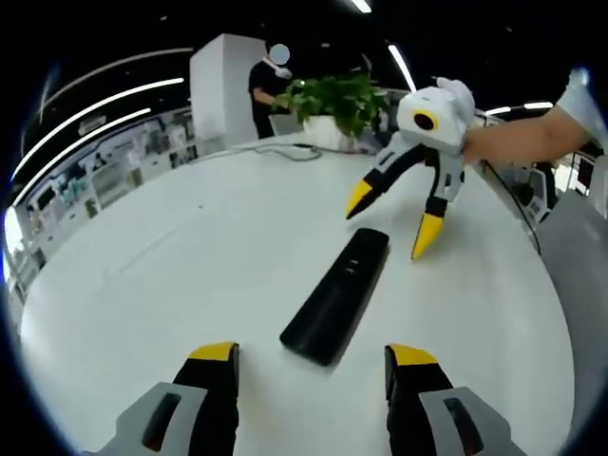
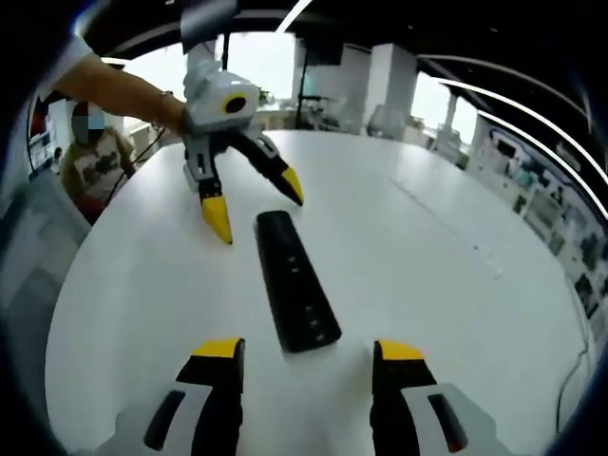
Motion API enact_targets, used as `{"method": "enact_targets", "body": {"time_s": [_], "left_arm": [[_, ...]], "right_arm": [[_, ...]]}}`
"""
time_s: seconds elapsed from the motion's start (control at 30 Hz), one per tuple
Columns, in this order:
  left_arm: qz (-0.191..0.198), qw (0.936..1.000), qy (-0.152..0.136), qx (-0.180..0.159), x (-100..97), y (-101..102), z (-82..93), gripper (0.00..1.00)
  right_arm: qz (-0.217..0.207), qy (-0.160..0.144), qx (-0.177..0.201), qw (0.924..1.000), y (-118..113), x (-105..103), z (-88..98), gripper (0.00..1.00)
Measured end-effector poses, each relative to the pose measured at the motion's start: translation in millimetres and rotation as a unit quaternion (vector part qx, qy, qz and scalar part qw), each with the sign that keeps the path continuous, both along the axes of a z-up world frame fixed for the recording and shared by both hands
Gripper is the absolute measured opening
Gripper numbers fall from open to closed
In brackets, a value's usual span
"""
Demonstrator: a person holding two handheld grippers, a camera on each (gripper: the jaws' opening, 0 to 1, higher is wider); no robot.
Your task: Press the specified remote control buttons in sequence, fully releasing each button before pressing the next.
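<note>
White round desk [image 1: 190, 256] was seen in an office-like room with ceiling light strips and shelving along the walls. Black remote control [image 1: 337, 294] was laid flat on the desk, roughly mid-surface, nothing touching it.

Left gripper view: left hand-held gripper [image 1: 313, 366] was held low at the near end of the remote, yellow-tipped jaws spread wide, nothing between them. Right hand-held gripper [image 1: 389, 223] was seen at the far end of the remote, held by a hand [image 1: 494, 142], jaws spread, tips pointed down just above the desk, one tip on each side of the remote's far end; contact could not be told. Potted plant [image 1: 337, 104] and a cable [image 1: 285, 150] were placed at the far desk edge; a person [image 1: 268, 90] was stood behind.

Right gripper view: right hand-held gripper [image 2: 309, 366] was spread open, empty, near end of remote [image 2: 294, 280] just ahead between the jaws. Left hand-held gripper [image 2: 255, 209] was seen opposite, jaws apart, tips beside the remote's far end. A seated person [image 2: 95, 157] was seen past the desk edge.
</note>
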State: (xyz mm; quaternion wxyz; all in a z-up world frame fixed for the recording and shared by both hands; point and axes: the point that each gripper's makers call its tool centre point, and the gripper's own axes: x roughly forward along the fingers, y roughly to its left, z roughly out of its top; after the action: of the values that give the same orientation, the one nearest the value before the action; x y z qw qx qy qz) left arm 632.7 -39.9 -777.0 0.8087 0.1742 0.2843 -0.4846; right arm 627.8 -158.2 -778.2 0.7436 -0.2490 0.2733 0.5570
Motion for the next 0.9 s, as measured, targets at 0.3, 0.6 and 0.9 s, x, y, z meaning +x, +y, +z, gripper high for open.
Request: {"method": "enact_targets", "body": {"time_s": [0.3,0.6,0.9], "left_arm": [[-0.024,0.9997,0.002,0.005,-0.4,-6,0.0,0.62],[-0.04,0.9992,0.006,0.001,-0.1,-15,-0.5,0.61],[-0.071,0.9974,0.011,-0.003,-3.4,-20,-0.2,0.61]], "right_arm": [[0.034,0.002,-0.001,0.9994,11,3,1.2,0.5],[0.055,0.012,-0.008,0.9984,13,0,-1.1,0.47],[0.076,0.022,-0.01,0.9968,18,0,-2.8,0.44]]}}
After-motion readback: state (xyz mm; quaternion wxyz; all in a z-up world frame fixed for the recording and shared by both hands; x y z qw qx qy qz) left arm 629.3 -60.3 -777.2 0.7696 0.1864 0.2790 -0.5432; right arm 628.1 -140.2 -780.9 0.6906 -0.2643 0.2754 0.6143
